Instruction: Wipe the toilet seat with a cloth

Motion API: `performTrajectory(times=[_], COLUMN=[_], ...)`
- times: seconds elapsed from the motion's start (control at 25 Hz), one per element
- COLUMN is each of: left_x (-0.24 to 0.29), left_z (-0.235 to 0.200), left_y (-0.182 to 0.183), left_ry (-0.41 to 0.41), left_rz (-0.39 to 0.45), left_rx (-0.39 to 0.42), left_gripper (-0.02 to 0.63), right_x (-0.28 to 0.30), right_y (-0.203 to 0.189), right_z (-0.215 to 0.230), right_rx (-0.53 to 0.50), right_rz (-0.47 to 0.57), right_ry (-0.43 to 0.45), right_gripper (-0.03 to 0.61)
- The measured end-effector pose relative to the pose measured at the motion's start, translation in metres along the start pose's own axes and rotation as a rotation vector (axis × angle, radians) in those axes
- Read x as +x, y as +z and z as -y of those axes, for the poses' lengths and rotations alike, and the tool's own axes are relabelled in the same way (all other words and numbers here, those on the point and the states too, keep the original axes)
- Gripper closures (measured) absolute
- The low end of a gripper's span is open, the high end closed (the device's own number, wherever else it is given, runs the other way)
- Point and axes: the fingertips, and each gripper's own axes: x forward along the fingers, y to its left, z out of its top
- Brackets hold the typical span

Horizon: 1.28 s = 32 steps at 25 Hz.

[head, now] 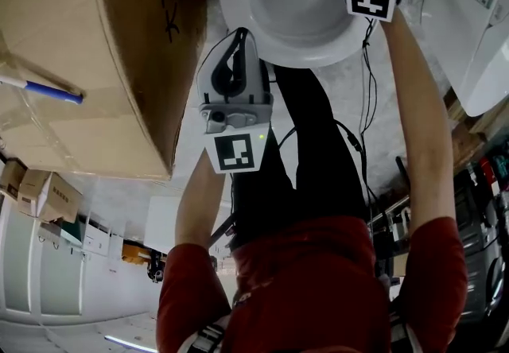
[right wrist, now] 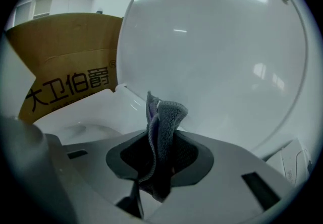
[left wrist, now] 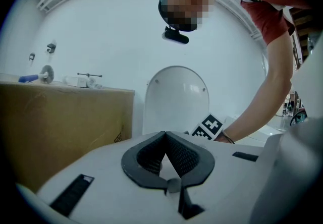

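At 12 o'clock in the head view: white toilet (head: pixel 266 29), lid (right wrist: pixel 217 56) raised upright

Right gripper (right wrist: pixel 160 117) – over the bowl, jaws clamped on a grey cloth (right wrist: pixel 164 140). Cloth bunched in a fold, a short tuft standing past the tips, the rest hanging under the jaws. Not yet touching the seat (right wrist: pixel 101 112), which lies at 9 o'clock of the tips

Left gripper (left wrist: pixel 165 134) – jaws pressed together on nothing, held off the front rim at 7 o'clock of the bowl

Risks, as judged:
- so little cloth leads the tips that hard plastic may scrape the seat in place of fabric
- drag on a glossy seat could pull the fold out of the pinch
- lid is close ahead; a long stroke could knock it
- cable (head: pixel 367 81) hanging along the right arm may snag on the rim

Surroundings: smooth glazed porcelain, pale speckled floor (head: pixel 382 129), plain white wall (left wrist: pixel 111 31). Large cardboard box (head: pixel 87 49) at 9 o'clock, just beside the toilet, with a blue-handled tool (head: pixel 48 90) on top
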Motion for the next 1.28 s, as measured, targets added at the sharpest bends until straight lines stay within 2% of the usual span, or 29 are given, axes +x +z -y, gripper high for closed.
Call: performTrajectory(times=[0.24,0.6,0.76,1.08,1.28], left_x=[-0.019,-0.059,-0.076,-0.104,-0.122], left_z=[-0.032,-0.062,-0.064,-0.067,-0.067], left_y=[-0.004,-0.008,-0.012,-0.015,-0.017], left_ry=[0.079,0.138,0.149,0.138,0.126], left_rz=[0.009,0.016,0.017,0.015,0.000], left_rx=[-0.015,-0.033,-0.043,-0.052,-0.036], left_gripper=[0.601,0.601,0.601,0.601,0.601], right_x=[0.017,0.034,0.029,-0.009,-0.042], right_y=[0.031,0.074,0.081,0.055,0.032], right_z=[-0.049,-0.128,-0.171,-0.235,-0.266], right_rx=[-0.091,-0.196,-0.350,-0.527,-0.558], right_rz=[0.031,0.024,0.032,0.057,0.061], right_ry=[0.072,0.185,0.265,0.397,0.445], right_gripper=[0.493,0.494,0.494,0.494,0.494])
